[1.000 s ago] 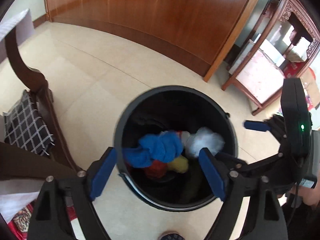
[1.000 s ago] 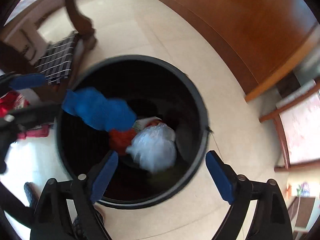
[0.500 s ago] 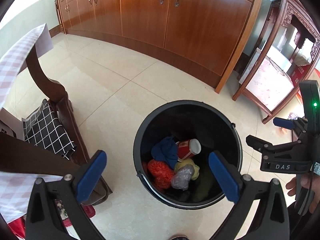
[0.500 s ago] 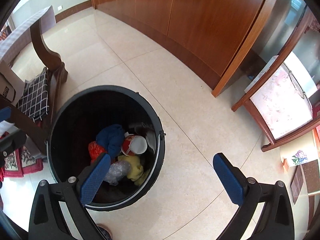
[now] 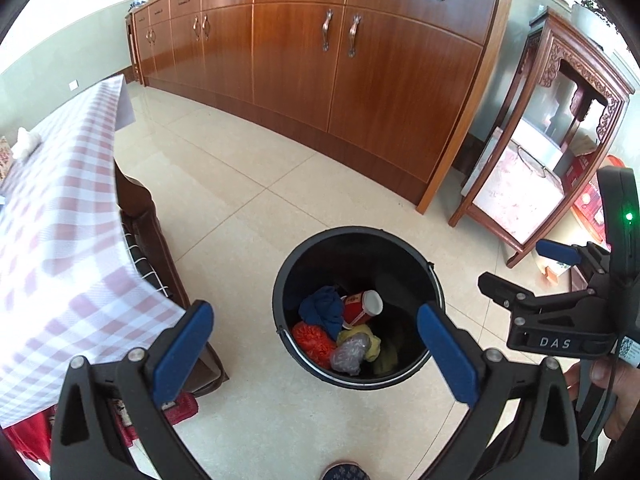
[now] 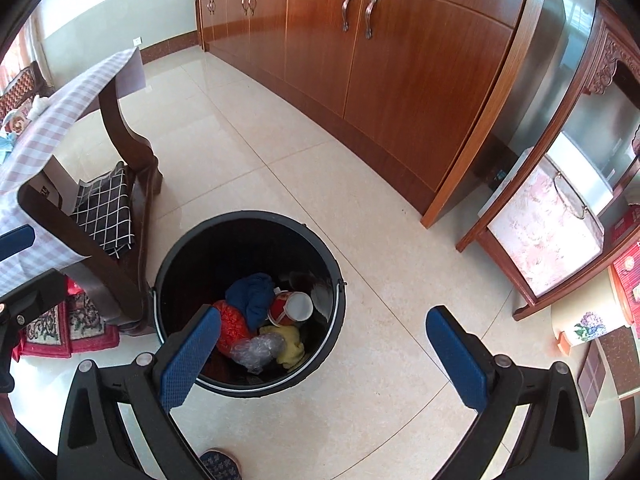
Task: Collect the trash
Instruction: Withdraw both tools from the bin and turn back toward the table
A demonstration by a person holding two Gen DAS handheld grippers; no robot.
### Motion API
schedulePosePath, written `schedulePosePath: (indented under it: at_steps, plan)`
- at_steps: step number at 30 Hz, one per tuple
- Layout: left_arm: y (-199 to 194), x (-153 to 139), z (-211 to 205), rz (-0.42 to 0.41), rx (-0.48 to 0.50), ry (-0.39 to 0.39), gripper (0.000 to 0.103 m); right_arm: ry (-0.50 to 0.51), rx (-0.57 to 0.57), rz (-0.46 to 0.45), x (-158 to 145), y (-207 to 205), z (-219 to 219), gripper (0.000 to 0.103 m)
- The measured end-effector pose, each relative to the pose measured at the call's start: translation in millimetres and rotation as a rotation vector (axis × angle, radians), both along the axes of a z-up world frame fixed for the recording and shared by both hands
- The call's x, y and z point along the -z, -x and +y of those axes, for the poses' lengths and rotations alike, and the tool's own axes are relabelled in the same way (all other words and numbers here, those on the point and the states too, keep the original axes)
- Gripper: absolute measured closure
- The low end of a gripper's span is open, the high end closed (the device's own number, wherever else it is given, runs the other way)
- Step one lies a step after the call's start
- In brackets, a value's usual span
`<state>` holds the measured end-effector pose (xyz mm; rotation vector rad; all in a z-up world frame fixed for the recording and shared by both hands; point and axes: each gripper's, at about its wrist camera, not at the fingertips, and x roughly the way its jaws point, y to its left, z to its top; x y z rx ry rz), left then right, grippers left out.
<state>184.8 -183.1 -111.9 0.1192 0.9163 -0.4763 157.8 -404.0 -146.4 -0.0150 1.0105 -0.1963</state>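
Below, inside black bin point(image 5: 434, 280) on floor: blue cloth point(image 5: 322, 310), red paper cup point(image 5: 360, 306), crinkly clear wrap point(image 5: 350, 354), all light, soft, crushable. Best pinched mid-bundle. Left tool point(image 5: 316, 350) and right tool point(image 6: 322, 356) both spread wide, empty.

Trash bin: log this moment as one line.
left tongs: open, empty | right tongs: open, empty | bin: blue cloth, red cup, clear wrap inside
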Motion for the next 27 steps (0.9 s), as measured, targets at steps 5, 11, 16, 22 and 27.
schedulePosePath:
  at_steps: [5, 11, 16, 22, 27]
  plan:
    - [10.0, -15.7, 10.7, -0.026, -0.026, -0.021, 0.001, 0.011, -0.016, -0.035, -21.6, 9.8, 13.5, 0.000]
    - [20.5, -39.9, 29.7, -0.057, -0.047, -0.005, 0.001, 0.015, -0.033, -0.082, -40.3, 12.8, 25.4, 0.000]
    - [22.5, -55.7, 47.9, -0.103, -0.085, 0.012, 0.000, 0.027, -0.063, -0.113, -58.2, 13.2, 41.5, 0.000]
    - [24.3, -68.1, 72.2, -0.142, -0.127, 0.022, 0.001, 0.039, -0.112, -0.164, -81.7, 15.8, 64.4, 0.000]
    - [25.4, -75.8, 93.5, -0.166, -0.168, 0.024, 0.000, 0.040, -0.152, -0.212, -103.0, 12.2, 87.5, 0.000]
